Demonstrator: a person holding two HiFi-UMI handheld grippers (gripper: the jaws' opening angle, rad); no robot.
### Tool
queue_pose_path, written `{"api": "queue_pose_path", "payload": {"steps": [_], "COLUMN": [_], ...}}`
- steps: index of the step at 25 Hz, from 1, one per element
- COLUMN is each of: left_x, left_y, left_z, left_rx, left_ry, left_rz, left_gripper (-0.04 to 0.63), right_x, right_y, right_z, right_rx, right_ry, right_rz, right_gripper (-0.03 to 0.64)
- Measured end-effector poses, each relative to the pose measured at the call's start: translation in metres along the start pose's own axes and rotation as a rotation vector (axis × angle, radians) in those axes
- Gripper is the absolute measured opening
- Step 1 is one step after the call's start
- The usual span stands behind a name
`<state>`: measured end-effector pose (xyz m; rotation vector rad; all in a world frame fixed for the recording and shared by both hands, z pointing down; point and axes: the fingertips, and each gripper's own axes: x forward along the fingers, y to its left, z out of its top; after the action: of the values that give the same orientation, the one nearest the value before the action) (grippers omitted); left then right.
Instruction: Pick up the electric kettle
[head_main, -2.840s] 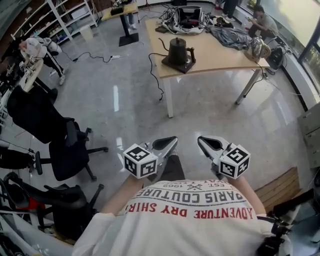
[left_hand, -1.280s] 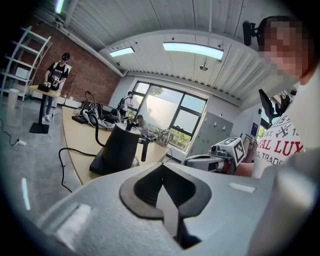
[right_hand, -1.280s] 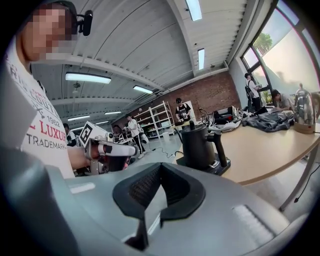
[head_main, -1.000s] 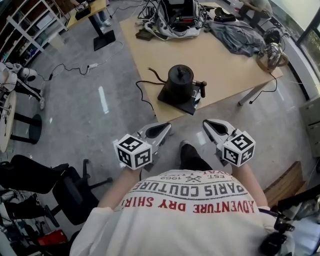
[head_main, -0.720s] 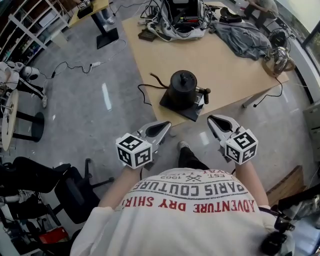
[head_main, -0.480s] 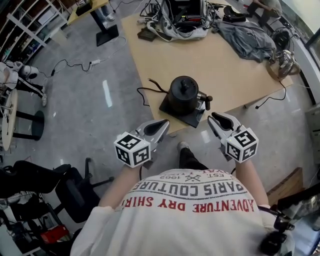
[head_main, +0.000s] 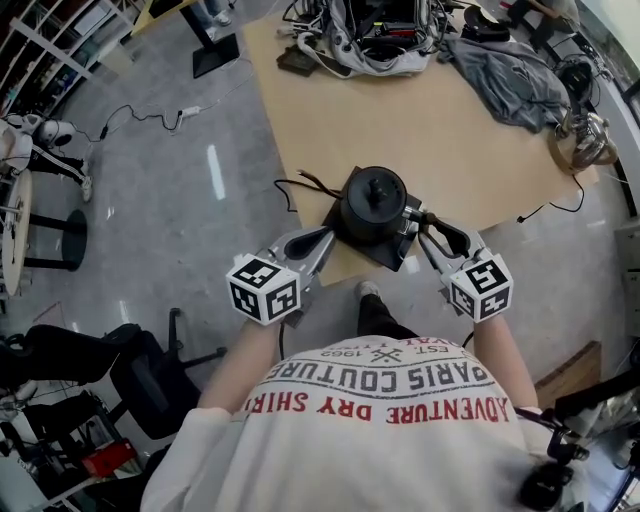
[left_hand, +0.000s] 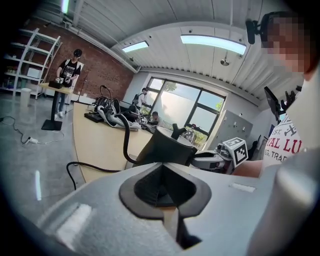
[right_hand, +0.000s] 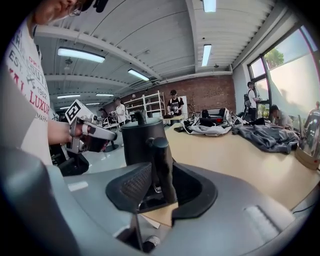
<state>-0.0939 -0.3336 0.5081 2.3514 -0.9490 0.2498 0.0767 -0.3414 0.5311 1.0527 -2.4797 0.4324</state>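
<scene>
Black electric kettle (head_main: 372, 203) sits on its base (head_main: 388, 252) by the bench's (head_main: 450, 130) near corner, right tool (head_main: 432, 226) just opened its jaws wide around the handle (right_hand: 161, 160), left tool (head_main: 320, 241) is closed empty just beside it.

Probably a lab: brick wall (left_hand: 107, 75), shelving (left_hand: 22, 60), worktable (head_main: 440, 140)
</scene>
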Motion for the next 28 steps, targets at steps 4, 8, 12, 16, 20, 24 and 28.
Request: {"api": "queue_pose_path", "payload": {"steps": [4, 8, 12, 16, 20, 24, 28], "left_x": [0.005, 0.011, 0.016, 0.021, 0.030, 0.037, 0.038], "left_y": [0.015, 0.032, 0.049, 0.065, 0.069, 0.068, 0.069], "left_z": [0.007, 0.014, 0.028, 0.042, 0.052, 0.052, 0.049], "left_rx": [0.009, 0.027, 0.085, 0.139, 0.166, 0.178, 0.200], "left_ry": [-0.009, -0.009, -0.026, -0.041, -0.054, -0.048, -0.042], "left_rz": [0.015, 0.041, 0.089, 0.145, 0.147, 0.141, 0.176], "left_gripper": [0.010, 0.054, 0.099, 0.129, 0.129, 0.124, 0.048], "right_x": [0.009, 0.014, 0.016, 0.016, 0.017, 0.017, 0.016], "right_y": [-0.004, -0.003, -0.001, 0.000, 0.000, 0.000, 0.001], "right_z": [-0.001, -0.001, -0.001, -0.001, -0.002, -0.002, -0.002], "right_rx": [0.037, 0.020, 0.017, 0.037, 0.052, 0.048, 0.062], "right_ry": [0.008, 0.006, 0.001, 0.001, 0.004, -0.004, -0.006], "right_rz": [0.020, 0.035, 0.048, 0.066, 0.082, 0.082, 0.092], "right_gripper": [0.120, 0.120, 0.121, 0.126, 0.129, 0.127, 0.127]}}
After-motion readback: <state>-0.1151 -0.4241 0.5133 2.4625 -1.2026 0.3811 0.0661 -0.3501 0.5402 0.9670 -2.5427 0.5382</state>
